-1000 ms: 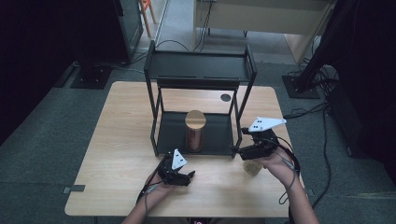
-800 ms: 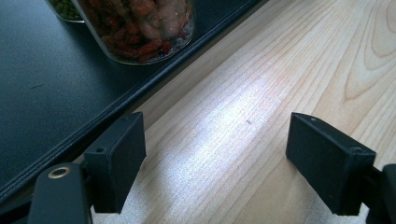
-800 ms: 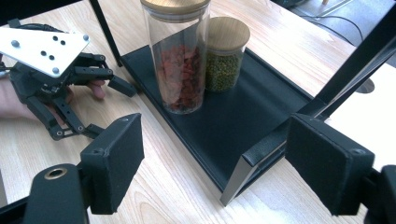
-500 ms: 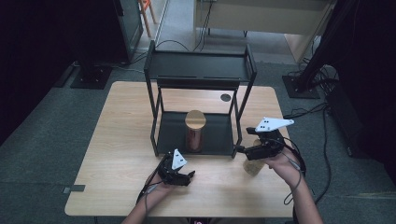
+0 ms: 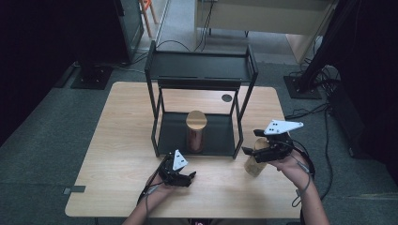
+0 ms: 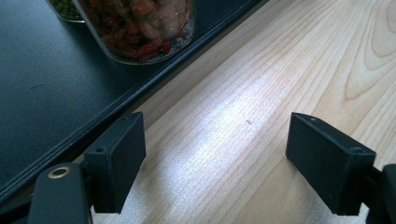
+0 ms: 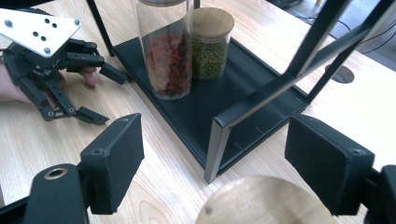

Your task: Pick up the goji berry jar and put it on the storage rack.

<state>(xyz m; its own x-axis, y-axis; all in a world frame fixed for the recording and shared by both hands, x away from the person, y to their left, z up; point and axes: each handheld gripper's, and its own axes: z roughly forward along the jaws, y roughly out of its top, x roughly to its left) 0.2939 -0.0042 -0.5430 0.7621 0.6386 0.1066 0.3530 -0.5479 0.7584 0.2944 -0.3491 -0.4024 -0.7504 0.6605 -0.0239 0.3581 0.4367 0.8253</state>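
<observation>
A black two-level rack point(image 5: 202, 65) stands mid-table. On its bottom shelf point(image 7: 210, 107) a tall glass jar of red dried fruit point(image 5: 195, 136) point(image 7: 166, 56) stands in front of a short wooden-lidded jar of green beans point(image 7: 210, 46). A third jar with a round wooden lid point(image 5: 255, 164) point(image 7: 266, 203) stands on the table right of the rack. My right gripper point(image 5: 248, 153) point(image 7: 215, 163) hovers over that lid, open, with no pad touching it. My left gripper point(image 5: 191, 177) point(image 6: 215, 163) rests open on the table at the shelf's front edge, nothing between its fingers.
The rack's black corner post point(image 7: 261, 107) rises just ahead of the right gripper. A round cable hole point(image 5: 226, 98) sits in the wooden table point(image 5: 117, 140) behind the rack. Cables and stands lie on the floor beyond the table.
My right gripper has shifted to the right, away from the rack, while the wooden-lidded jar stays put. The left gripper has kept still.
</observation>
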